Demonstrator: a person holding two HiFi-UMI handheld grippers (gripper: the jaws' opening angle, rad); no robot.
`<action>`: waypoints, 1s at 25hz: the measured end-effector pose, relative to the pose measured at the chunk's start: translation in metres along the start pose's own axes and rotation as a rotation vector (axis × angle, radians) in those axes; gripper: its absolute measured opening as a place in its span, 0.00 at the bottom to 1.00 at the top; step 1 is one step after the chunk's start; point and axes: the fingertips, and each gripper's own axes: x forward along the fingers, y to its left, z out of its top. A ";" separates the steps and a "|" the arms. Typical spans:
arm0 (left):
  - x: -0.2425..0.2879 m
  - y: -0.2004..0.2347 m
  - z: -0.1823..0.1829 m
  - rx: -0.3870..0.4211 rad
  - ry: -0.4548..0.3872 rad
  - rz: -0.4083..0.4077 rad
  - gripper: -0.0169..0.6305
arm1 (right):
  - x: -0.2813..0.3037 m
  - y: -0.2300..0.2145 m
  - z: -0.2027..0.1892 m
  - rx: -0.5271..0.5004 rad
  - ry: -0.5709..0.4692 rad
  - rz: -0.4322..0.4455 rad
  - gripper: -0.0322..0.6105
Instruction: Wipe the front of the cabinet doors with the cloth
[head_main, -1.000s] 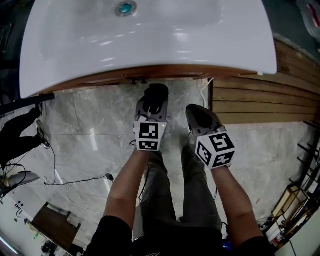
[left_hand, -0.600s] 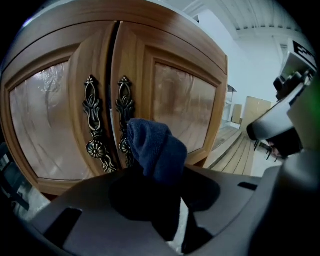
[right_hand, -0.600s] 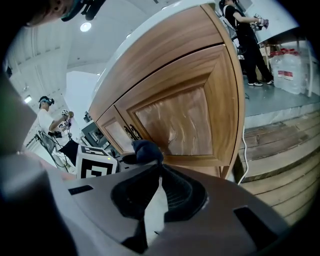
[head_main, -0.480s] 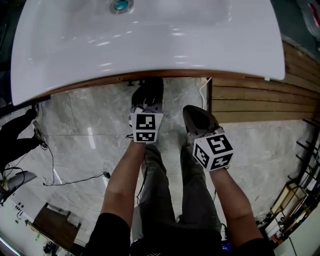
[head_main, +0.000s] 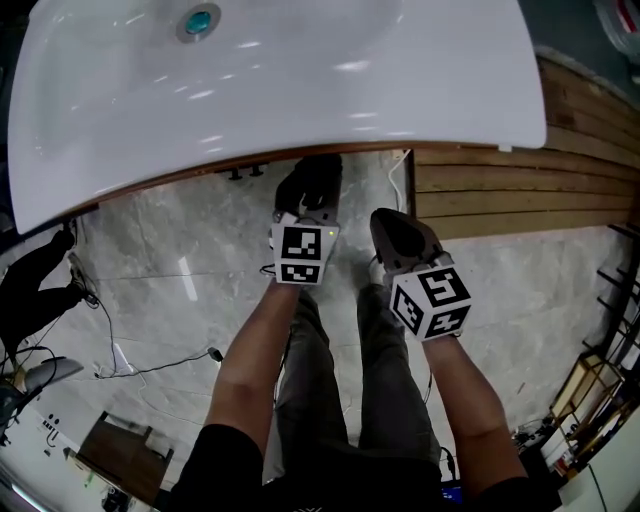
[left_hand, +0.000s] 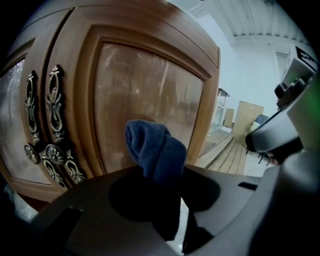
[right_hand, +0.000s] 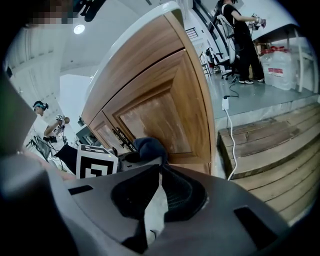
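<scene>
While the left gripper (left_hand: 161, 174) pinches the cloth (left_hand: 152, 150) and the right gripper (right_hand: 159, 172) sits closed, empty, the handles (left_hand: 52, 125) at the cabinet door (left_hand: 145, 95) edge may snag it.

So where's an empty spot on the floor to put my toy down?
The grey marble floor is bare on the left, between the wooden cabinet and the thin black cable, and on the right, below the wooden plank platform. The lower corners are crowded: a brown box left, metal racks right.
</scene>
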 end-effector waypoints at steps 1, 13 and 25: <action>0.003 -0.006 0.002 0.004 -0.001 -0.010 0.23 | -0.002 -0.004 0.000 0.005 -0.002 -0.003 0.12; 0.036 -0.077 0.019 0.090 0.008 -0.130 0.23 | -0.031 -0.043 -0.008 0.054 -0.030 -0.044 0.12; 0.046 -0.132 0.025 0.126 0.016 -0.226 0.23 | -0.054 -0.067 -0.022 0.100 -0.047 -0.072 0.12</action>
